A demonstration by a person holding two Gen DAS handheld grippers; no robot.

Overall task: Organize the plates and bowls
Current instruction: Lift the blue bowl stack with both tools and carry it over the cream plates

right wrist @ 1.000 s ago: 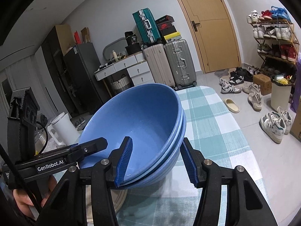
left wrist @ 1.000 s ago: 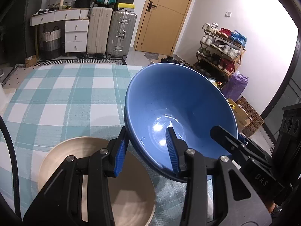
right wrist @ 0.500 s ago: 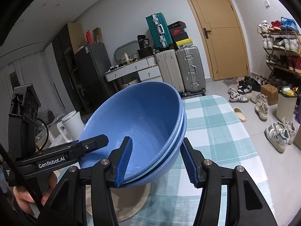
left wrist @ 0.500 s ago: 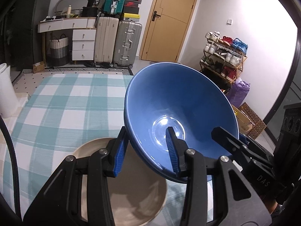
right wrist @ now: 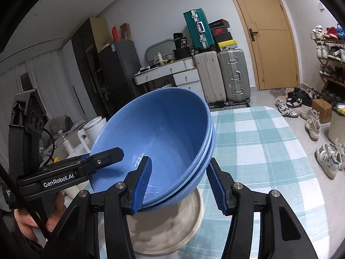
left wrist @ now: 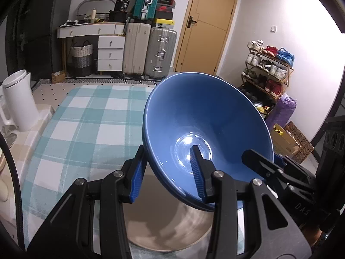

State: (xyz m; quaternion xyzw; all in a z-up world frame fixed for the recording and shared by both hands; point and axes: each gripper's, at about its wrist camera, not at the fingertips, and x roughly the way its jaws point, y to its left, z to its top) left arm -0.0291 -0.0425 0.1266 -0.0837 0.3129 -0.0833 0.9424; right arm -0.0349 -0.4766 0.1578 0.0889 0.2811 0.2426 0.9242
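Note:
A stack of blue bowls point(left wrist: 207, 133) is held in the air, tilted, above a beige plate point(left wrist: 163, 220) on the checked tablecloth. My left gripper point(left wrist: 167, 176) is shut on the stack's near rim. My right gripper point(right wrist: 179, 185) is shut on the opposite rim of the blue bowls point(right wrist: 155, 140), where two nested rims show. The beige plate point(right wrist: 168, 228) lies blurred right beneath the bowls. The right gripper shows in the left wrist view point(left wrist: 278, 172) and the left gripper in the right wrist view point(right wrist: 71, 172).
The teal-and-white checked table point(left wrist: 86, 125) stretches away ahead. A white kettle point(left wrist: 19, 101) stands at its left edge. Suitcases point(left wrist: 148, 49), a drawer unit, a door and a shoe rack point(left wrist: 267, 71) stand beyond; shoes point(right wrist: 327, 157) lie on the floor right of the table.
Both grippers have lifted the blue bowl stack higher and nearer me; the beige plate now lies lower in view, directly under the bowls. The grips have not changed.

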